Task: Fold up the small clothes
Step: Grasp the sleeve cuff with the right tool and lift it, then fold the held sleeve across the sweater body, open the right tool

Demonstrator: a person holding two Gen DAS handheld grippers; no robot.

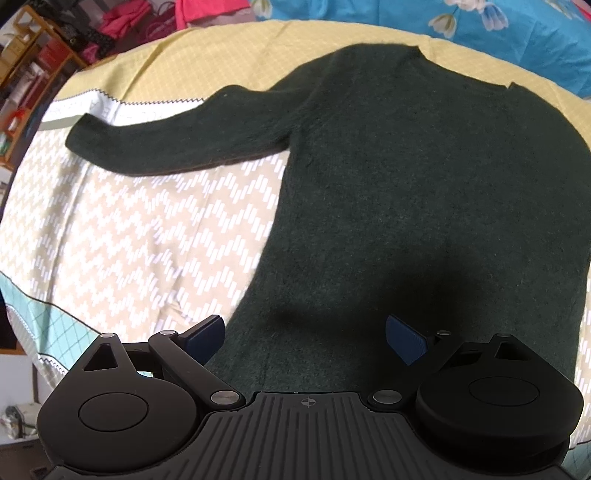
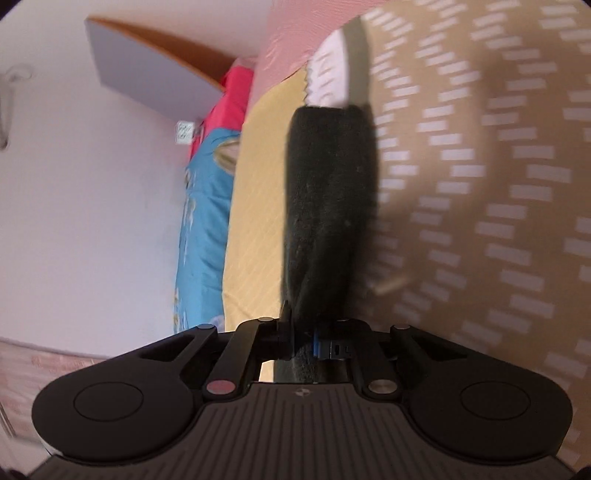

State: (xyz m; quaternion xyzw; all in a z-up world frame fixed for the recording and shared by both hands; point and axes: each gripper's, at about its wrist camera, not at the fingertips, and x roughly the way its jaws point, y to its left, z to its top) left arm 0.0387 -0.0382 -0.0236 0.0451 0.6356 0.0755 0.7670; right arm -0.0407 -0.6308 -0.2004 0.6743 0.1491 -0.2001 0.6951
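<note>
A dark green sweater lies flat on the patterned bedspread, its left sleeve stretched out to the left. My left gripper is open and empty, its blue pads just above the sweater's bottom hem. In the right wrist view my right gripper is shut on the sweater's other sleeve, which runs straight away from the jaws and lifts off the bedspread. The view is blurred and rolled sideways.
A blue floral quilt lies at the head of the bed and shows again in the right wrist view. Shelves with red clothes stand at the far left. A white wall is beside the bed.
</note>
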